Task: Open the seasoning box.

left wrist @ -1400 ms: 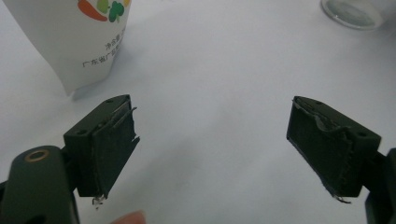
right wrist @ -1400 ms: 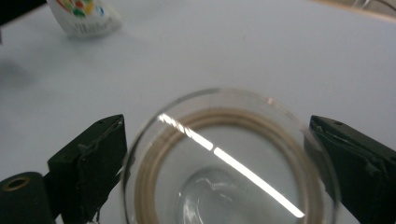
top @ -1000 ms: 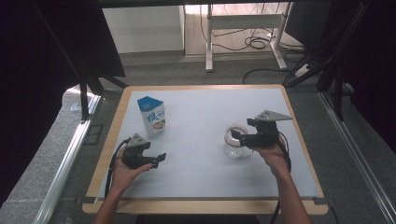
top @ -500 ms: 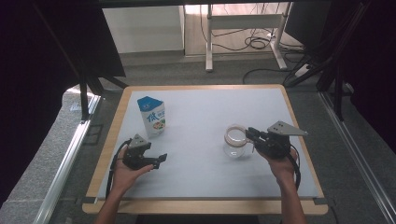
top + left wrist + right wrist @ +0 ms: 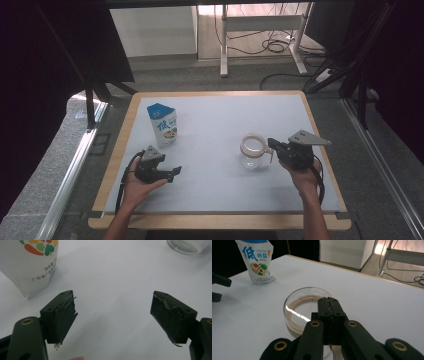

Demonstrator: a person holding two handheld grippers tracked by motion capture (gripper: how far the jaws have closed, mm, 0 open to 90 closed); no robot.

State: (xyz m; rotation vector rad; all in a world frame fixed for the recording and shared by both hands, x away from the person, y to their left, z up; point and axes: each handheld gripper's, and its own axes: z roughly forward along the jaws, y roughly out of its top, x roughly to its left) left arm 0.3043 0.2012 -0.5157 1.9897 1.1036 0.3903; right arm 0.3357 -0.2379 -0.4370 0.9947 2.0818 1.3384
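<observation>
A clear glass jug with a tan rim stands right of centre on the white table mat. My right gripper is at its right side, shut on the jug's thin handle; in the right gripper view the jaws meet over the jug. A white and blue seasoning bag stands upright at the left. Just in front of it my left gripper rests low over the mat, open. Its jaws have just been closing slightly with nothing between them.
The mat has a wooden frame around it. Beyond the table are a desk's legs, cables on the floor and dark curtains on both sides. The other gripper's jaw tips show at the left edge of the right gripper view.
My right gripper moved a little to the right and nearer the person, and its jaws closed at the jug's side. The left hand stayed where it was.
</observation>
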